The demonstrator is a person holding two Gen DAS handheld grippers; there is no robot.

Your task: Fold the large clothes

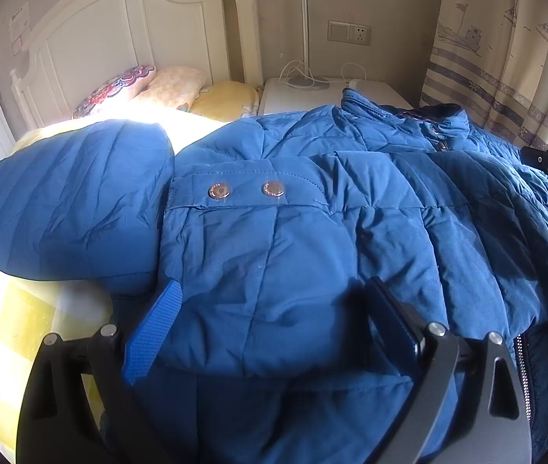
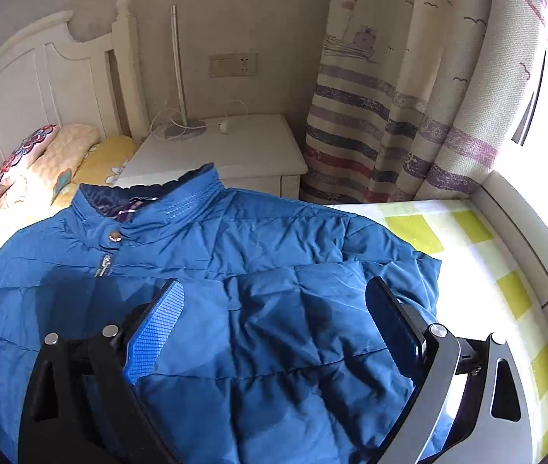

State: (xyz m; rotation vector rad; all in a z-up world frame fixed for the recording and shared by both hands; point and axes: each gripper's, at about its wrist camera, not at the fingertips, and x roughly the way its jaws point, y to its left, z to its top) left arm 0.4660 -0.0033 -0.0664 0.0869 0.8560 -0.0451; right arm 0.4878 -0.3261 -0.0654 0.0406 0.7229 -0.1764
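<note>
- Big blue puffer jacket (image 1: 312, 232) is spread out on the bed (image 1: 11, 324), front side up, collar (image 2: 150, 201) pointing toward the headboard (image 1: 99, 46) end.
- One sleeve (image 1: 281, 208) is folded across the chest; you can see its cuff tab with two metal snaps (image 1: 246, 190) lying roughly mid-jacket in the left wrist view.
- There's a separate-looking puffy blue bit (image 1: 72, 201) off to the left of the body. Might be a hood, can't really tell.
- Left hand-held gripper (image 1: 270, 321): fingers spread wide apart, hovering low over the folded sleeve and lower front of the jacket. Nothing pinched between them as far as I can see.
- Right hand-held gripper (image 2: 274, 317): also wide apart, sitting over the shoulder/side panel on the window side, not clamped on any fabric.
- The zipper (image 2: 104, 265) is closed up near the neck, with a snap (image 2: 114, 236) just above it.
- Bed has a yellow-and-white checked sheet (image 2: 467, 255), super bright in the sun on the right edge.
- Pillows (image 2: 41, 162) are stacked against the headboard.
- White nightstand (image 2: 235, 150) sits beside the bed with a lamp (image 2: 181, 77) and a white cable on it.
- Striped curtain (image 2: 390, 116) with boat drawings hangs right next to the nightstand.
</note>
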